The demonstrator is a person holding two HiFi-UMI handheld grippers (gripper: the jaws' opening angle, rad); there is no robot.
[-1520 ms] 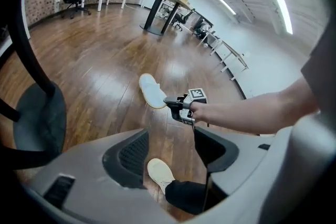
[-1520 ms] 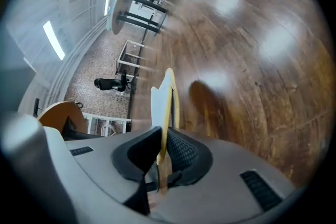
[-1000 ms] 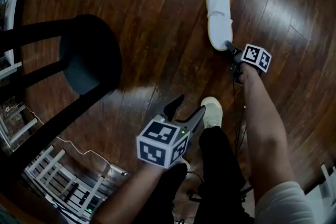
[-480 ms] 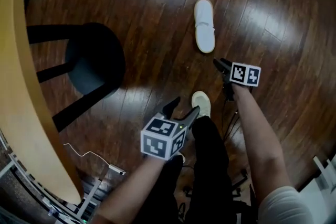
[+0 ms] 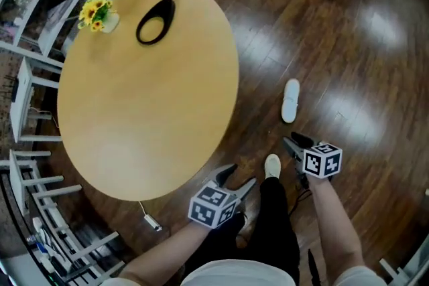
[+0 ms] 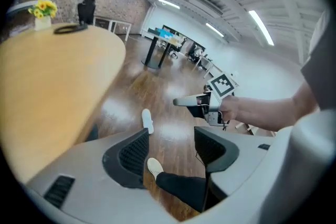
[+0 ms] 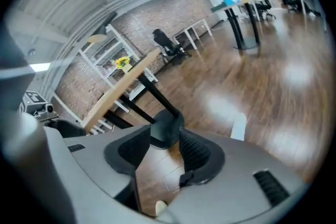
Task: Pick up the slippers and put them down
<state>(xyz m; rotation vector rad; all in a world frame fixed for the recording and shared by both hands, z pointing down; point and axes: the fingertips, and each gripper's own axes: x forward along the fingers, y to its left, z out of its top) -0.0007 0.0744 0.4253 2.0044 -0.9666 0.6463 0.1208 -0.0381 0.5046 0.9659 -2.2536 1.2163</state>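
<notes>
While the white flat slipper (image 5: 290,101) lay on the dark wooden floor (image 5: 362,77), beyond the right gripper (image 5: 295,142) | right gripper was empty, jaws closing | left gripper (image 5: 238,177) was agape, empty | likely best: reopen, straddle slipper's edge.

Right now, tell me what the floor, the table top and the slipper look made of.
The floor: dark wood planks, glossy; plank seams and bright glare patches show.
The table top: pale wood or laminate, satin; even tan, no grain visible, so unsure.
The slipper: white, probably soft fabric, matte; too small to confirm.
</notes>
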